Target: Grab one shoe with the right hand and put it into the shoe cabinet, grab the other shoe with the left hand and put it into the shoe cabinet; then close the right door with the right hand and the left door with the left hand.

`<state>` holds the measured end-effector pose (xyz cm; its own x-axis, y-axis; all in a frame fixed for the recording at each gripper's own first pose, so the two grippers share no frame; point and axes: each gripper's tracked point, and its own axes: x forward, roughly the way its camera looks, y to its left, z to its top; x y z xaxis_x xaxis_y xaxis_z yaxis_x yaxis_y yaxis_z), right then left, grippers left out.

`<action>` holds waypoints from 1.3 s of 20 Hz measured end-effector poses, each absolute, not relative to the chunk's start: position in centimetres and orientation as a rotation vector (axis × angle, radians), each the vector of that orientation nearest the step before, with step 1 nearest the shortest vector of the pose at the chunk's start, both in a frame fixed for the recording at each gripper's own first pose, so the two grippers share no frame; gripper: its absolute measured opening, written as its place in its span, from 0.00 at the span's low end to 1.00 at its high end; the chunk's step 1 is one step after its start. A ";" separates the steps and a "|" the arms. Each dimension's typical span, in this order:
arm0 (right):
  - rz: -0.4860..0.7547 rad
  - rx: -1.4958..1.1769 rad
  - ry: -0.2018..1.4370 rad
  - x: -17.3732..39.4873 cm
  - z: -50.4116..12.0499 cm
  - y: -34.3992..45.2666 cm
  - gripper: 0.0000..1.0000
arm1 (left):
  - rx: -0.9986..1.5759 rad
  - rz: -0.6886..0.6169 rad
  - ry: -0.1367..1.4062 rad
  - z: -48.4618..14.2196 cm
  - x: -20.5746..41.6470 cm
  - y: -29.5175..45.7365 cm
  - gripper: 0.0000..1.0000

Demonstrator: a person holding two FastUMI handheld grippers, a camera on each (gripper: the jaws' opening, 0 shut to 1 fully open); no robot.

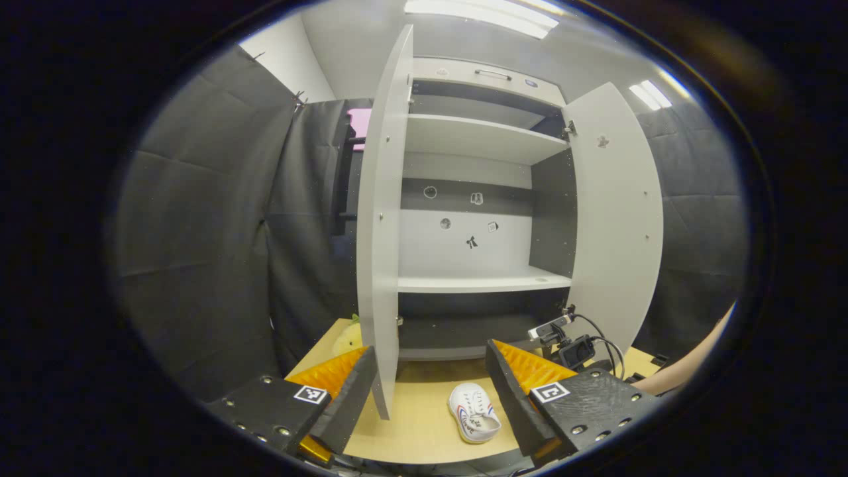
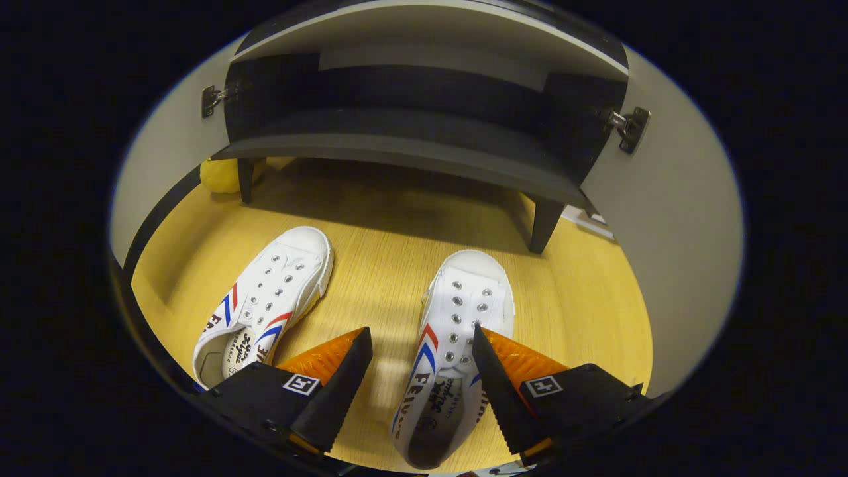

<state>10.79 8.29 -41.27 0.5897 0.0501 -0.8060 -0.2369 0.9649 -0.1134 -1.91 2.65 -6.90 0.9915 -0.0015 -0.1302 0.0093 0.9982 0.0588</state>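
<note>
Right gripper [image 2: 421,358], jaws spread, straddles a white canvas shoe [image 2: 450,344] with red-blue stripes. Its twin [image 2: 265,308] lies nearby on open wooden floor [image 2: 371,232]. Left gripper [image 1: 430,377] hangs open before the grey cabinet's [image 1: 477,199] wide-open doors.

Bright ceiling strip lights [image 1: 483,16] glare overhead, edges bend strongly, and the cabinet's [image 2: 424,152] underside looks perhaps underexposed.
</note>
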 end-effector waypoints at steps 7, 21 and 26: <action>0.104 -0.288 0.976 11.2 -43.1 7.3 0.36 | 0.066 -0.016 0.137 -7.0 -1.7 2.3 0.95; 0.112 -0.118 0.991 7.2 -39.4 5.1 0.02 | 0.082 -0.128 0.177 -8.4 -1.7 0.3 0.95; 0.065 -0.064 0.884 3.9 -34.0 3.8 0.02 | 0.103 -0.204 0.189 -9.3 -0.8 -1.9 0.95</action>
<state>3.91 3.79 -34.00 0.6325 0.0303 -0.7740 -0.0836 0.9961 -0.0293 -0.83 -1.94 -9.28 0.9617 -0.1913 -0.1963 0.2107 0.9741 0.0826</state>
